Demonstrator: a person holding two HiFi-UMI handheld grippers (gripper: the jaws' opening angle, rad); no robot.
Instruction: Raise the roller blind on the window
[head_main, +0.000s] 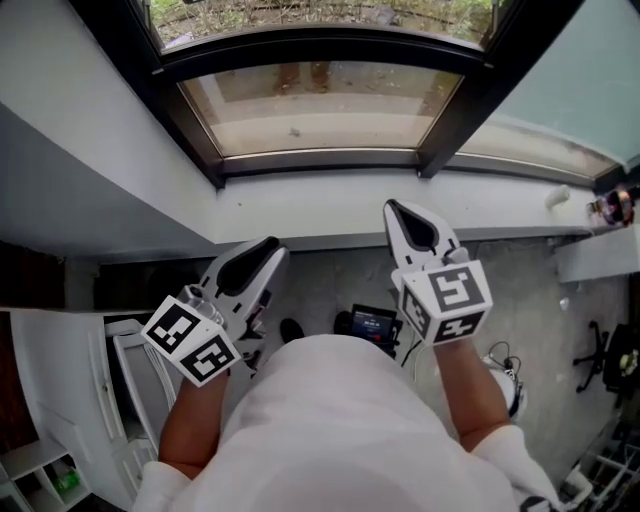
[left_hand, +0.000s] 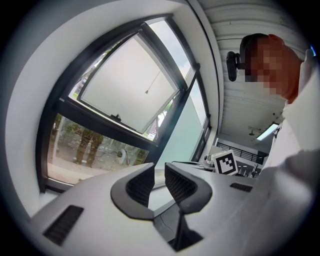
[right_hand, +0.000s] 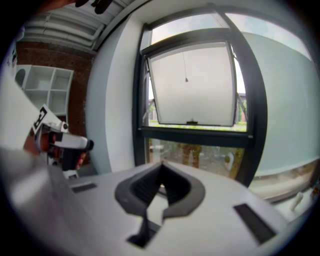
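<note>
Nearest is the person's white cloth top (head_main: 340, 430), smooth and rounded, with both bare forearms reaching forward; each arm ends in a cube printed with black-and-white square markers, the left cube (head_main: 192, 340) tilted and the right cube (head_main: 447, 300) more squarely set; beyond them the left gripper (left_hand: 159, 170) is a matte grey-white plastic shell with dark ribbed pads, its jaws standing a little apart with only air in the narrow gap; the right gripper (right_hand: 161, 165), of the same moulded plastic, has its dark pads pressed together at the tips and pinches nothing; below the hands lies a grey mottled floor (head_main: 540, 320), and at the near left stands a white open shelf unit (right_hand: 45, 90) against a red brick wall (right_hand: 30, 57); farther on, a flat white painted sill (head_main: 300, 205) runs left to right under the window's dark, glossy metal frame (right_hand: 192, 134); the roller blind (right_hand: 192, 85) sits in the upper sash, well apart from both grippers, a pale, smooth, translucent rectangular sheet drawn down to a slim bar at the sash's lower edge; a thin cord with a small weight (right_hand: 186, 79) hangs in front of its upper middle; the lower pane is clear and shows tree trunks and greenery outside; to the right is a milky, frosted pane (right_hand: 280, 100).
</note>
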